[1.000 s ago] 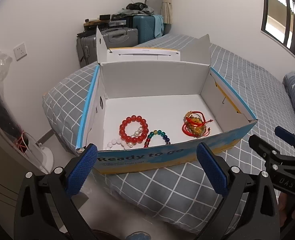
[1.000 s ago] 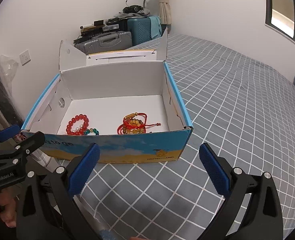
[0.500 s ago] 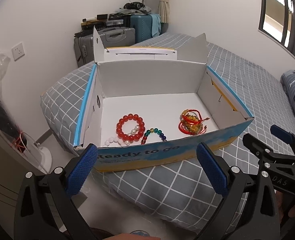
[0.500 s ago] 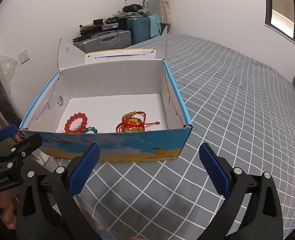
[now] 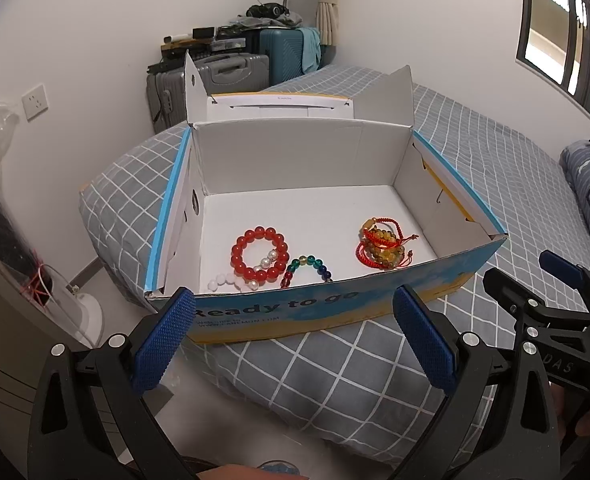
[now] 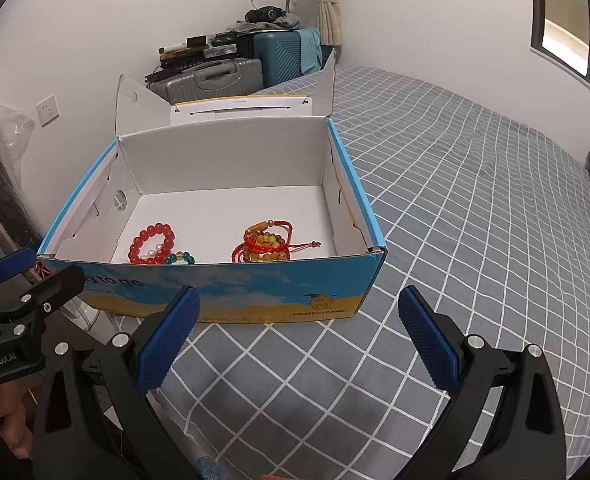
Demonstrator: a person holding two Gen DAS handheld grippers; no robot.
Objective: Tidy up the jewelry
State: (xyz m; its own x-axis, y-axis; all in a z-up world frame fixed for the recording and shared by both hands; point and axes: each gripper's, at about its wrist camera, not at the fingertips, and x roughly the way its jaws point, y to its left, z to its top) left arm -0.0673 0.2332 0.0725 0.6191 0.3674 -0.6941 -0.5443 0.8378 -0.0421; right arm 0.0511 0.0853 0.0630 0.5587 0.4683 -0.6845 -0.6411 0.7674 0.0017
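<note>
Grey checked bedding covers the bed on which an open shoebox sits near the corner, its lid flaps standing up at the back. On the white floor of that box lie the bracelets: a red bead bracelet toward the left, a white bead strand just beside its near edge, a string of green and blue beads touching the red one on its right, and a tangle of red cord bracelets with amber beads lying apart toward the right wall. All the jewelry visible is inside the box; nothing lies loose on the bedding. Judging by that, gathering appears done or nearly so, and what may be left is separating the overlapping pieces or closing the lid.

Outward from the box, the left gripper hovers short of the box's printed front wall, jaws wide apart and holding nothing. The right gripper hangs over the bedding before the same wall, likewise spread and empty. Suitcases stand against the far wall.
</note>
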